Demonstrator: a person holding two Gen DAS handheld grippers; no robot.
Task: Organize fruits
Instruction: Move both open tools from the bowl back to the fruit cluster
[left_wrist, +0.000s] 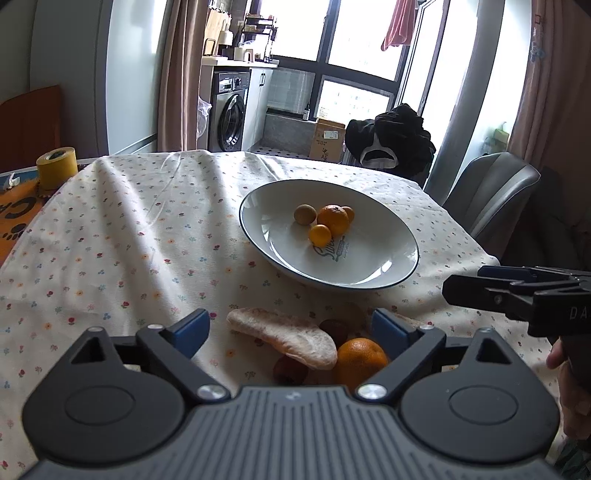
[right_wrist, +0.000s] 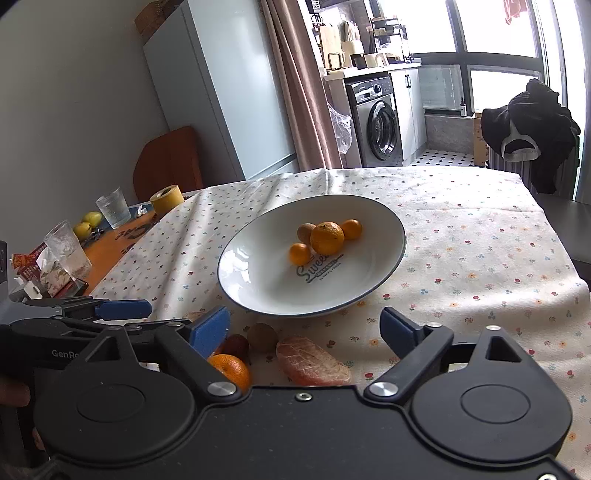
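Fruit: an orange (left_wrist: 360, 358), two dark red fruits (left_wrist: 334, 330) and a kiwi (right_wrist: 262, 336) lie loose before the plate (left_wrist: 388, 273), which holds four pieces.
Grippers: left gripper (left_wrist: 290, 328) spread wide over the pile; right gripper (right_wrist: 304, 326) spread, empty.
Risk: the peel slice (left_wrist: 284, 338) overlaps the fruit and may snag; round fruit may roll.
Setting: floral-clothed table (left_wrist: 129, 240), bright kitchen window behind.

The plate (right_wrist: 258, 266) reads "Sweet"; the left gripper (right_wrist: 125, 310) "GenRo"
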